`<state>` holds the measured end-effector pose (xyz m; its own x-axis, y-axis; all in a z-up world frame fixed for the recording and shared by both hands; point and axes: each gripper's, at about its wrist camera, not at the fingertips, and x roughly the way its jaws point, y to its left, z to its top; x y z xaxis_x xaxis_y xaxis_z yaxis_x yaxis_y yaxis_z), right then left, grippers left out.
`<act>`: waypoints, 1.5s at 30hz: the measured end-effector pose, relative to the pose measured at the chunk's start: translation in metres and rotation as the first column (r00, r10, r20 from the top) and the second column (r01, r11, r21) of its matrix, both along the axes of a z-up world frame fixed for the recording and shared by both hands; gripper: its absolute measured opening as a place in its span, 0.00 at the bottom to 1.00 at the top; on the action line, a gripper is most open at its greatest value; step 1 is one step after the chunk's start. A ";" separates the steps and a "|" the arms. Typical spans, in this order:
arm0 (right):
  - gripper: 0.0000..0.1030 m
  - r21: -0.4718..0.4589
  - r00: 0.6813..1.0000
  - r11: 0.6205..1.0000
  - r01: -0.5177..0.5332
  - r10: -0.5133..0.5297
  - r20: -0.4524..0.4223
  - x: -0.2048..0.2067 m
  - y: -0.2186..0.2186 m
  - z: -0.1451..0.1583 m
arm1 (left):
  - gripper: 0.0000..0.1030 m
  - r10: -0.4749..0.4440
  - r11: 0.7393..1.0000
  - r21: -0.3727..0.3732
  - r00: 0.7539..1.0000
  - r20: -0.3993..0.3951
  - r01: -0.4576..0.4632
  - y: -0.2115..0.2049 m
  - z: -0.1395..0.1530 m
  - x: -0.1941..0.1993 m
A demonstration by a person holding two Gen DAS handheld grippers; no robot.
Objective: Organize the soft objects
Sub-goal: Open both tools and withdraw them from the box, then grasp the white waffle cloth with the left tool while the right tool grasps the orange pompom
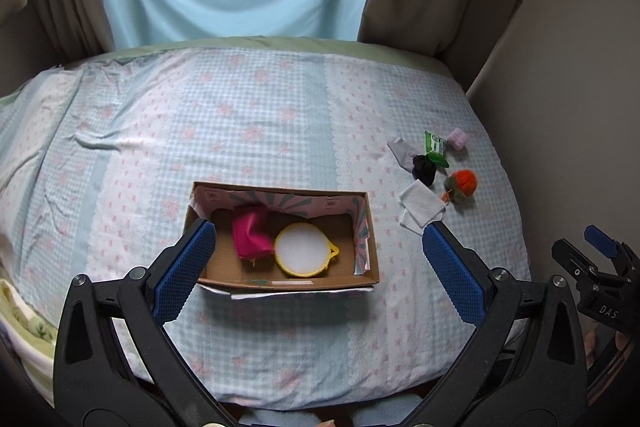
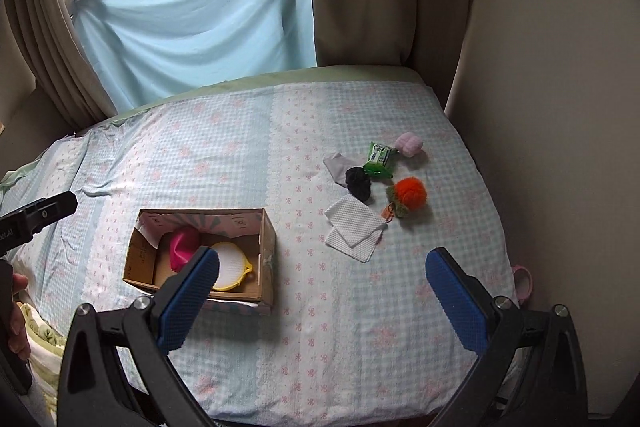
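An open cardboard box (image 1: 366,227) (image 2: 267,243) sits on the bed and holds a magenta pouch (image 1: 252,233) (image 2: 182,245) and a round white pad with a yellow rim (image 1: 303,249) (image 2: 232,265). To its right lie white cloths (image 1: 420,209) (image 2: 354,227), a black scrunchie (image 1: 425,169) (image 2: 358,183), a grey cloth (image 1: 400,151) (image 2: 338,165), a green packet (image 1: 435,145) (image 2: 379,157), a pink soft cube (image 1: 457,139) (image 2: 409,144) and an orange pompom (image 1: 464,183) (image 2: 410,197). My left gripper (image 1: 318,251) hangs open in front of the box. My right gripper (image 2: 322,273) is open above the bedspread, empty.
The bed (image 2: 360,327) has a checked blue and pink cover. Curtains and a blue sheet (image 2: 192,27) hang behind it, and a beige wall (image 2: 560,107) bounds its right side. The right gripper's body (image 1: 600,267) shows at the left view's right edge. A hand (image 2: 16,315) holds the left tool.
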<state>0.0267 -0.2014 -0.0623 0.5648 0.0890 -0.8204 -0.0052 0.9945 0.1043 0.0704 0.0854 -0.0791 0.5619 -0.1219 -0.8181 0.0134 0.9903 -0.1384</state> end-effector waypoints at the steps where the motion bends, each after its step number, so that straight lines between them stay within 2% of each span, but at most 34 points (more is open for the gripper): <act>1: 1.00 -0.005 1.000 1.000 -0.001 0.001 0.009 0.000 -0.013 0.000 | 1.00 -0.001 1.000 -0.008 1.000 0.004 0.001 -0.015 0.000 0.001; 7: 1.00 -0.023 0.998 0.998 -0.052 0.053 0.026 0.013 -0.090 -0.007 | 1.00 -0.014 1.000 -0.021 0.999 0.033 0.015 -0.101 -0.004 0.009; 11: 1.00 -0.025 0.996 0.996 -0.081 0.081 0.024 0.027 -0.133 -0.016 | 1.00 -0.032 0.999 -0.028 0.999 0.016 0.032 -0.146 -0.017 0.015; 18: 1.00 0.010 0.998 0.998 -0.065 0.064 0.018 0.061 -0.177 -0.035 | 1.00 -0.134 0.991 -0.007 0.991 -0.013 0.134 -0.206 -0.053 0.036; 24: 1.00 0.031 0.998 0.998 -0.060 0.060 0.011 0.093 -0.190 -0.062 | 1.00 -0.251 0.968 -0.020 0.966 -0.053 0.251 -0.247 -0.110 0.066; 29: 1.00 0.032 0.994 0.993 -0.111 0.111 -0.004 0.126 -0.192 -0.100 | 1.00 -0.305 0.952 0.001 0.949 -0.083 0.306 -0.272 -0.176 0.097; 34: 1.00 0.028 0.987 0.987 -0.155 0.157 -0.045 0.161 -0.191 -0.156 | 1.00 -0.337 0.938 0.038 0.932 -0.133 0.344 -0.290 -0.250 0.125; 40: 1.00 0.042 0.980 0.984 -0.172 0.175 -0.091 0.200 -0.199 -0.233 | 1.00 -0.320 0.941 0.060 0.936 -0.146 0.332 -0.296 -0.328 0.155; 45: 1.00 0.054 0.973 0.980 -0.193 0.198 -0.120 0.223 -0.201 -0.282 | 1.00 -0.320 0.939 0.086 0.937 -0.138 0.333 -0.298 -0.365 0.171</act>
